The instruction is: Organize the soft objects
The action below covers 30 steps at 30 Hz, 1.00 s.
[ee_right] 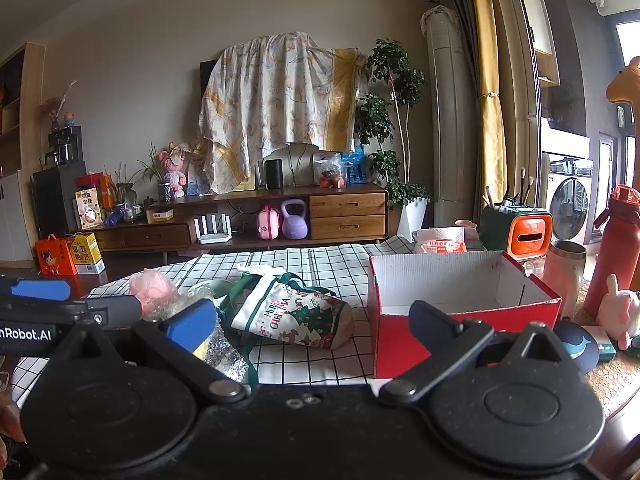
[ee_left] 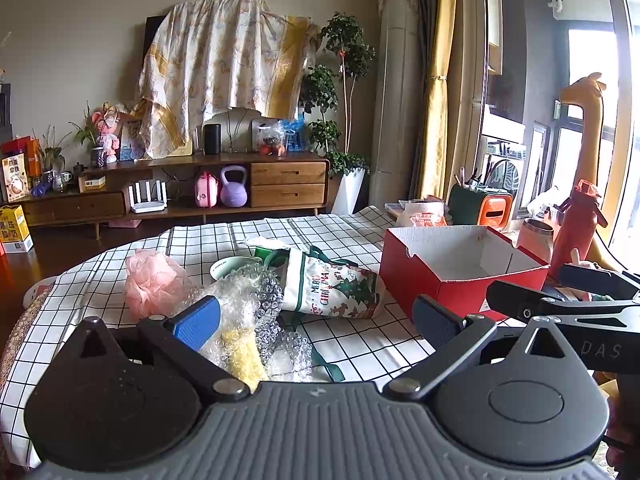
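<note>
On the checked tablecloth (ee_left: 352, 236) lie a pink mesh puff (ee_left: 150, 284), crumpled bubble wrap (ee_left: 248, 300) over a yellow soft piece (ee_left: 244, 356), and a white "Merry Christmas" cloth bag (ee_left: 332, 288) on its side. My left gripper (ee_left: 316, 322) is open above the near edge, its left pad beside the bubble wrap and nothing between the fingers. An open red cardboard box (ee_left: 452, 280) with nothing visible inside stands to the right. My right gripper (ee_right: 312, 322) is open too, hovering between the bag (ee_right: 296, 316) and the box (ee_right: 460, 312), holding nothing.
Right of the box are a red bottle (ee_right: 612, 248), a steel-rimmed cup (ee_right: 564, 268), a pink plush rabbit (ee_right: 618, 312) and a dark blue whale pad (ee_right: 580, 346). Behind the box sit a tissue pack (ee_right: 440, 242) and an orange-green holder (ee_right: 520, 228). A bowl (ee_left: 228, 268) is partly hidden behind the wrap.
</note>
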Tool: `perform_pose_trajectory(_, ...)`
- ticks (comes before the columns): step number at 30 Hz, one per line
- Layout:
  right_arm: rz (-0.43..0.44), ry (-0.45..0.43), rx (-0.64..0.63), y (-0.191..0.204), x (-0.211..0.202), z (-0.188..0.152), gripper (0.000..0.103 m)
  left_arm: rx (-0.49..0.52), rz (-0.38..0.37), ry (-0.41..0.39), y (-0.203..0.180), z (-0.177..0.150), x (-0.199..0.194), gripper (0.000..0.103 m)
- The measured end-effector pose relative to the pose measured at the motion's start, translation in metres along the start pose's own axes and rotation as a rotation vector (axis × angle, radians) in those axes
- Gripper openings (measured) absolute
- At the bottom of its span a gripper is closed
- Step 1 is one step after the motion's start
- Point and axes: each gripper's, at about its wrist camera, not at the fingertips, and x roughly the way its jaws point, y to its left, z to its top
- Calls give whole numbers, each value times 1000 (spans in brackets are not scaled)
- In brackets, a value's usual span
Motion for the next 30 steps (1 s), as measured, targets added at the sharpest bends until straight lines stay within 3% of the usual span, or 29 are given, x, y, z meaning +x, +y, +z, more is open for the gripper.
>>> perform_pose_trajectory(30, 0, 2, 1, 0, 1, -1, 103, -6, 8, 4, 0, -5, -4, 103)
